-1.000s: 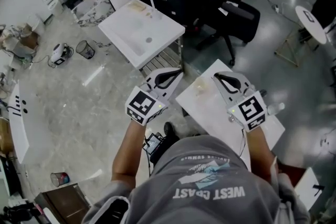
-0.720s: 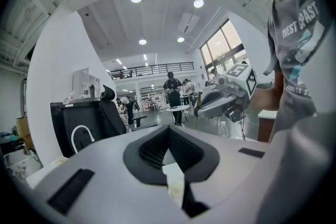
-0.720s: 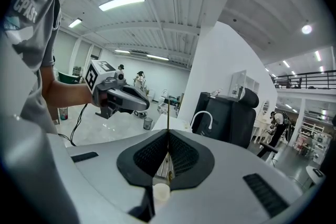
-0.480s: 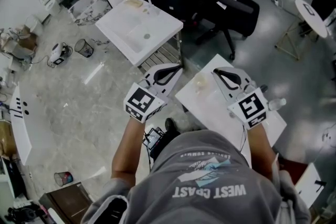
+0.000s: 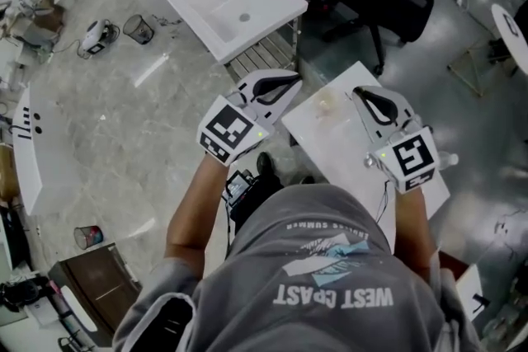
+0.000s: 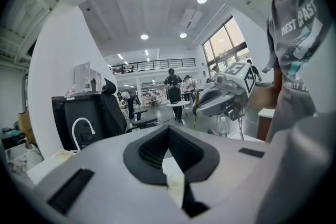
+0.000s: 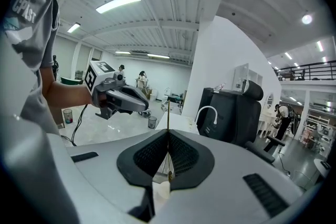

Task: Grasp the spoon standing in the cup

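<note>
The spoon (image 7: 168,113) stands upright in the pale cup (image 7: 160,190) on the white bench (image 5: 338,152), its thin handle vertical. It lies straight ahead of the right gripper (image 7: 168,132), lined up with the seam where its fingers (image 7: 144,157) meet. Those fingers are pressed together, and I judge that nothing is pinched, with the handle standing just beyond the tips. The left gripper (image 5: 294,79) also has its fingers closed and empty, and the cup lies ahead of them and toward their right. The right hand looks nearer and better aligned. The coming move likely calls for parting its fingers to either side of the vertical handle, then easing forward.
</note>
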